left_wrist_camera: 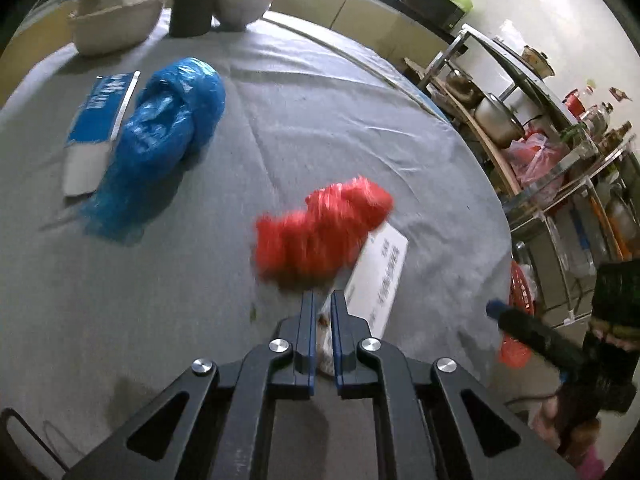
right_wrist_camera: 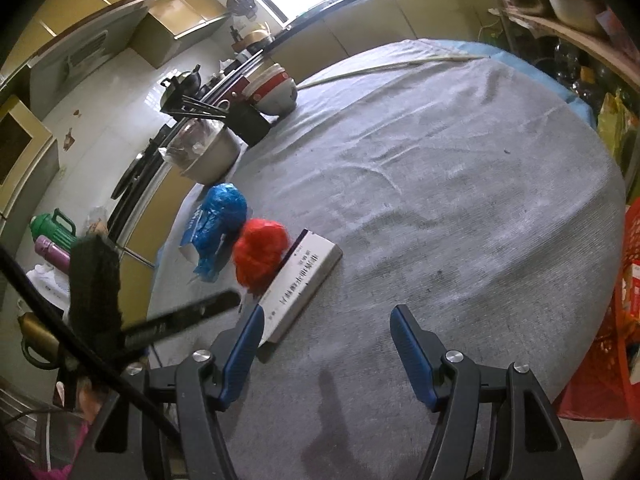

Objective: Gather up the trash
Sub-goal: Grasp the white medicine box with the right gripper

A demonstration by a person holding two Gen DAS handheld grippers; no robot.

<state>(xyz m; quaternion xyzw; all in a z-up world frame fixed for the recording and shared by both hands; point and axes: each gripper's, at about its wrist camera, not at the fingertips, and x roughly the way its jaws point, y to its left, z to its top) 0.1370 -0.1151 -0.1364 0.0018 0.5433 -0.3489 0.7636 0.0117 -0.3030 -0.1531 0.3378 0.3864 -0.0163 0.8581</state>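
Left gripper [left_wrist_camera: 322, 300] clamped on a small wrapper [left_wrist_camera: 325, 344] — red bag [left_wrist_camera: 320, 232], box [left_wrist_camera: 376, 280] ahead remain; right gripper [right_wrist_camera: 326, 320] apart, empty.

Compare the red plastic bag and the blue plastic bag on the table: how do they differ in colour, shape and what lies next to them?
The red plastic bag is bunched into a compact ball; the blue plastic bag is more stretched out and looks larger. The red bag lies against a white box; the blue bag lies beside a blue-and-white carton. Both are crumpled thin plastic resting on the grey tablecloth.
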